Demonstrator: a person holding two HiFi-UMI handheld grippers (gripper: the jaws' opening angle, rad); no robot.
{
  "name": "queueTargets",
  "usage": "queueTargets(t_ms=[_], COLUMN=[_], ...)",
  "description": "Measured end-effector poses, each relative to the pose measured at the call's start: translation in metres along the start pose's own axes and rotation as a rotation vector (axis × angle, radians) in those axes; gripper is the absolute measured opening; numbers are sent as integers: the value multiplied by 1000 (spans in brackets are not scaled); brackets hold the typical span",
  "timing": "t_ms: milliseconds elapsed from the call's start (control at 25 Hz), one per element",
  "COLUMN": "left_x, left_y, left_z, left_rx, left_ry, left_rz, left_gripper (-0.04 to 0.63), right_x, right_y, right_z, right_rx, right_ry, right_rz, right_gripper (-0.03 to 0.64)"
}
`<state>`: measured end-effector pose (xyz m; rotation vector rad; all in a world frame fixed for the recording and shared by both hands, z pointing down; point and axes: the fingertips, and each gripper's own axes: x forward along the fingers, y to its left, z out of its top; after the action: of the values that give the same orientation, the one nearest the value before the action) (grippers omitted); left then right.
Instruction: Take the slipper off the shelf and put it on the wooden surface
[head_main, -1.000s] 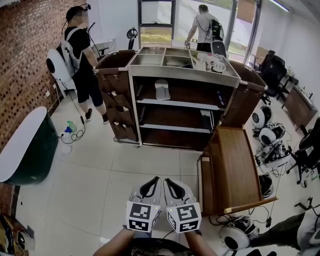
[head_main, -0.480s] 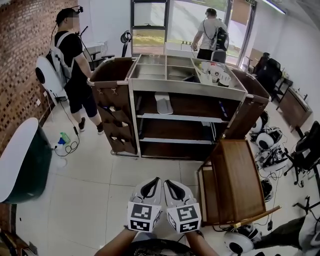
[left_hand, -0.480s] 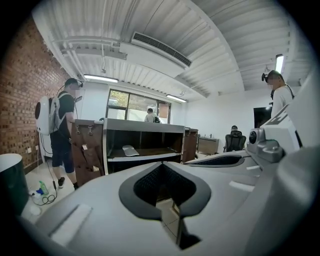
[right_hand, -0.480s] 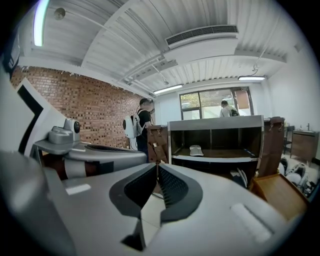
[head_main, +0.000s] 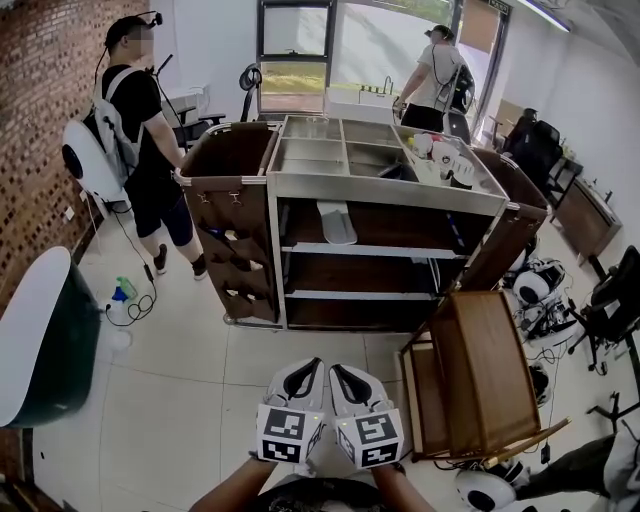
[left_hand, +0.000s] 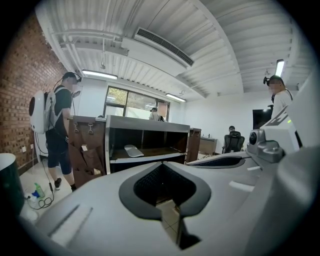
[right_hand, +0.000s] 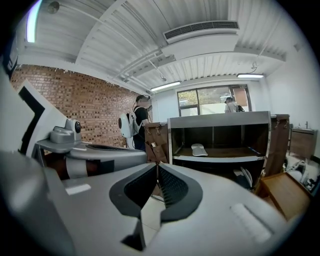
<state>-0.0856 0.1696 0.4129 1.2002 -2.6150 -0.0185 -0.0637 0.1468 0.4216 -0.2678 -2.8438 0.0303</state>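
A pale grey slipper (head_main: 337, 221) lies on the top shelf of a brown service cart (head_main: 392, 185); it also shows as the slipper (left_hand: 133, 150) and the slipper (right_hand: 199, 149) in the two gripper views. A low wooden table (head_main: 490, 370) stands to the cart's right, nearer me. My left gripper (head_main: 303, 376) and right gripper (head_main: 347, 378) are held side by side low in the head view, well short of the cart. Both are shut with nothing between the jaws.
A person with a white backpack (head_main: 135, 130) stands left of the cart by the brick wall. Another person (head_main: 437, 85) stands behind it. A dark green round tub (head_main: 45, 340) sits at the left. Cables and white devices (head_main: 540, 290) lie right of the wooden table.
The view has drawn nearer the cart, which now sits lower and larger in the head view. The far person has moved right. Both grippers keep their place, still shut.
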Motion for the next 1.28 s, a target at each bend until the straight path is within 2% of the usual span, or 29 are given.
queueTargets(t_ms=[600,1280], left_x=[45,181], left_y=[28,50], left_z=[-1,40], left_rx=[-5,-20], left_ry=[20,-12], left_rz=[14,106], left_gripper=[6,6], right_x=[45,135], right_y=[-37,-147], right_z=[7,52], right_rx=[22,-12], right_ry=[-17,-51], right_rz=[-16,79], right_gripper=[9,9])
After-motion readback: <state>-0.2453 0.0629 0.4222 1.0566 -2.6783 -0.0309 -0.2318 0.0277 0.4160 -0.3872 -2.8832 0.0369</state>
